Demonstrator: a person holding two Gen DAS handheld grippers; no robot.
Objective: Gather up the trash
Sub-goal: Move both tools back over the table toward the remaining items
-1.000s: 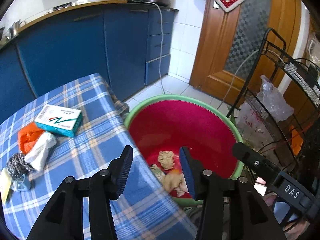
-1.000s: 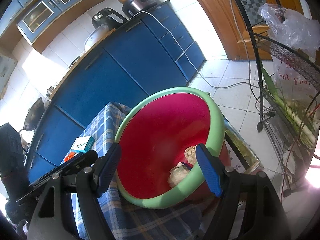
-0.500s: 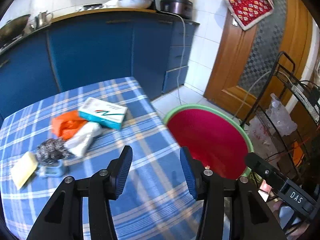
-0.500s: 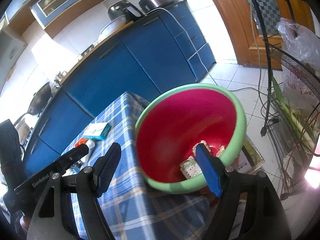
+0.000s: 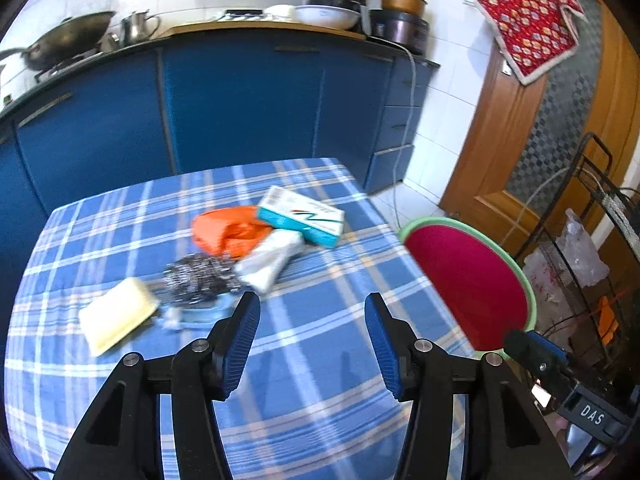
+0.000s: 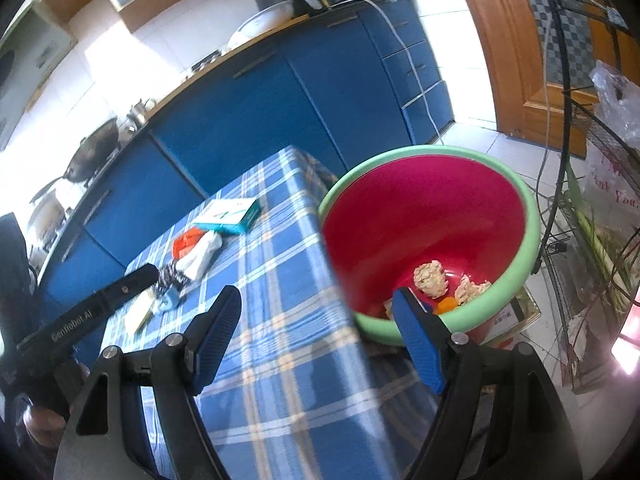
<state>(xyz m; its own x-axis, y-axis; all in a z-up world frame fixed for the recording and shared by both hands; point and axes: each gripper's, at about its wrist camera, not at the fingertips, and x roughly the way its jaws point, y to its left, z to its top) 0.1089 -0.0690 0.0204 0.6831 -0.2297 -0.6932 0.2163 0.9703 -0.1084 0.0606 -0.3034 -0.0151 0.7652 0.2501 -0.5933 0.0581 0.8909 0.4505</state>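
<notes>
A cluster of trash lies on the blue checked tablecloth [image 5: 320,380]: a teal and white box [image 5: 300,216], an orange wrapper [image 5: 228,232], a white packet [image 5: 272,260], a steel scourer [image 5: 200,276], a yellow sponge [image 5: 116,316] and a small blue piece [image 5: 200,314]. My left gripper [image 5: 312,344] is open and empty, just short of the cluster. A red basin with a green rim [image 6: 532,216] stands beside the table and holds crumpled paper balls [image 6: 430,278]. My right gripper [image 6: 320,344] is open and empty over the table edge near the basin [image 5: 464,280].
Blue kitchen cabinets [image 5: 240,112] run behind the table, with a wok [image 5: 68,44] and appliances on the counter. A black wire rack [image 6: 592,200] with plastic bags stands right of the basin. A wooden door [image 5: 560,140] is at the back right.
My left gripper has swung left from above the basin to over the table, facing the trash cluster. My right gripper has also shifted left, bringing the table into its view.
</notes>
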